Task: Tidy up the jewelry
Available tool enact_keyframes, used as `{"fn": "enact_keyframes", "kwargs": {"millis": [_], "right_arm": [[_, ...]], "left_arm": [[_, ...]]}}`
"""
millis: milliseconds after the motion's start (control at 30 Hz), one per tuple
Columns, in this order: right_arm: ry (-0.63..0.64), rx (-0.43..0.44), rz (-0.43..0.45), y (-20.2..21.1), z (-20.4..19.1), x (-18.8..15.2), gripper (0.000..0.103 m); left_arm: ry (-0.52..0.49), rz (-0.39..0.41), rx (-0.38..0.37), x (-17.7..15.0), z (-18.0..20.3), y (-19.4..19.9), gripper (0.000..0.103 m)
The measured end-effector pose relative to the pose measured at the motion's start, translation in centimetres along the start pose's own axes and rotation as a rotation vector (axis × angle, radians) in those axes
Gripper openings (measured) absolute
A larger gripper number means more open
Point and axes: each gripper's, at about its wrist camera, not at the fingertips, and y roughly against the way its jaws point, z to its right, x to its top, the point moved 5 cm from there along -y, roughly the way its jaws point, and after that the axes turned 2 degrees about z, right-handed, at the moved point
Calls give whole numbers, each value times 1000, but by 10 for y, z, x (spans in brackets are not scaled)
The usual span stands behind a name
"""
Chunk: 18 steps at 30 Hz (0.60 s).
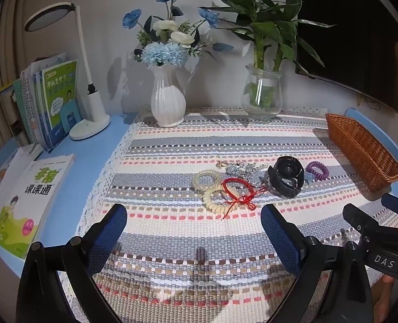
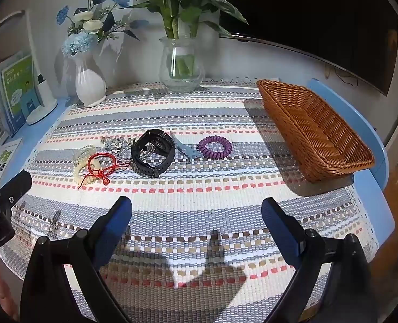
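**Both tools open, nothing picked yet**

Nearest the lens: left tool (image 1: 193,231), jaws spread as wide as they go, nothing between the blue pads, tipped down over bare striped cloth (image 1: 172,269) near the counter's front edge. Right tool (image 2: 196,226) the same: wide open, empty, angled down at the cloth.

Jewelry lies in a loose row across mid-counter, well clear of both tools. From the left: two pale bead bracelets (image 1: 212,188), red cord (image 1: 238,188) draped over them, silver chain (image 1: 239,168) just behind, black watch (image 2: 153,152) with the chain running under or through its strap, small blue clip (image 2: 189,152) touching the watch side, purple coil band (image 2: 215,146) at the right end. Wicker basket (image 2: 314,132) sits at the right edge, empty as far as its inside shows.

Judgement: task at its start; step in hand is choosing and approaching a first piece. Coil band looks easiest for the right tool, being free-standing and closest to the basket. Next move calls for lowering the pads astride one item only; cord, beads and chain overlap, so a careless pinch may drag neighbours along.
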Motion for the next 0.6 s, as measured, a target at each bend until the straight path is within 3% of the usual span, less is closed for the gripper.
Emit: {"fn": "enact_keyframes", "kwargs": {"millis": [600], "right_arm": [[10, 3, -2, 5, -6, 0, 97]], "left_arm": [[-8, 1, -2, -2, 0, 2, 99]]}}
